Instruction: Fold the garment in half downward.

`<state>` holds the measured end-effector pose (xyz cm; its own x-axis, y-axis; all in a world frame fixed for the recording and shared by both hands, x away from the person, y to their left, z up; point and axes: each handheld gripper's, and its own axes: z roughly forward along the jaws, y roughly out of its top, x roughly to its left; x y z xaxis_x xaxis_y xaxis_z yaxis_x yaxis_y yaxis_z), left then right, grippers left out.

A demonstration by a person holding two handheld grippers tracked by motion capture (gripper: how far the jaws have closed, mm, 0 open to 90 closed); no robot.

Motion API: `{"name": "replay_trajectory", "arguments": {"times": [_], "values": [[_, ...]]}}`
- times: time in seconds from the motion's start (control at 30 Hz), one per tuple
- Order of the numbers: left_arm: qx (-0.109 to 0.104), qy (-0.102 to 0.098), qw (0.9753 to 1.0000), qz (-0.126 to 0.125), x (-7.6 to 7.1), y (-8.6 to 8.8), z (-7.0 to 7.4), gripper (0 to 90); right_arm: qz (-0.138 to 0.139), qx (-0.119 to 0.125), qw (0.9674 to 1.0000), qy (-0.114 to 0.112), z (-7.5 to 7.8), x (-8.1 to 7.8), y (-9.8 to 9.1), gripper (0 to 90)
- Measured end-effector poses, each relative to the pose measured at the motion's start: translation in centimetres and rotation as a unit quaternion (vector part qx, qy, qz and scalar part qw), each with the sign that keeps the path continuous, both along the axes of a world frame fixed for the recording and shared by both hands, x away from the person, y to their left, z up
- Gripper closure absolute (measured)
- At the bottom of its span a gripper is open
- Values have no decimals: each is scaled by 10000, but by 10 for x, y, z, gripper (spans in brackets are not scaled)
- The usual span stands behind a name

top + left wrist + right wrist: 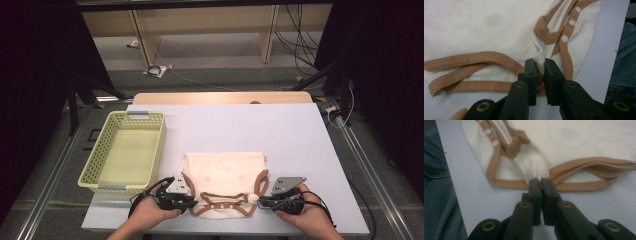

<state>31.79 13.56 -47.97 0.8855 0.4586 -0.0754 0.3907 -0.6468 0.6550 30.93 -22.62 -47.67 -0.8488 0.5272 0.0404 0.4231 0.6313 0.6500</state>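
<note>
Pinching the near hem of a cream bodysuit (223,175) at two places, with the left gripper (192,202) on the left leg opening and the right gripper (260,201) on the right one. Lying flat on the white table (280,135), near its front edge, brown trim and snap buttons (572,22) turned toward the person, just right of an empty yellow basket (95,165). In the left gripper view, jaws narrow, with a small gap packed by a raised fold of cloth and brown trim; seemingly a light hold. In the right gripper view, jaws almost together, clamped on a peak of cream cloth where the trim bands meet. Judged as the start of a fold: both near corners taken, nothing lifted far off the table yet. Calling next for a firmer pinch on the left, then an even lift of both hands and a carry away from the person, laying the crotch end over the body. Keeping both hands level and matched in pace, lest the cloth skew or slip from the looser left hold.
</note>
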Motion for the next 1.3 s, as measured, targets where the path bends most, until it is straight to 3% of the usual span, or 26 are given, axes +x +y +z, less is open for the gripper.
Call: {"name": "replay_trajectory", "arguments": {"times": [0.23, 0.33, 0.4, 0.5, 0.63, 0.7, 0.87, 1.07, 1.17, 1.3], "values": [[55, -32, 10000, -27, -5, 4, 1, 780, 1, -9, 10000, 19, 1, -3, -3, 856], [76, -64, 9999, -49, -5, 8, 2, 748, 16, 12, 10000, 57, 2, -4, -7, 810], [-7, -89, 9999, 64, -3, 13, 5, 733, -37, 79, 10000, -22, 5, -2, -13, 767], [-88, -153, 9996, 210, 1, 20, 10, 719, -338, 279, 9990, -97, 8, 3, -25, 712], [-187, -163, 9995, 215, 1, 19, 13, 735, -650, 430, 9968, -163, 10, 8, -28, 763], [-294, -162, 9992, 206, 0, 16, 15, 738, -595, 440, 9972, -147, 11, 8, -22, 801], [-270, -56, 9995, 153, -3, 3, 13, 819, -341, 328, 9989, 41, 11, 6, -3, 900], [-6, 99, 9998, -168, -9, -20, 2, 855, -182, 109, 9995, 219, 5, 3, 15, 900], [111, 145, 9996, -213, -10, -22, -2, 863, -132, 39, 9994, 310, 2, 2, 17, 900], [90, 166, 9997, -181, -11, -21, -3, 869, -67, -43, 9994, 327, -2, 0, 18, 900]]}}
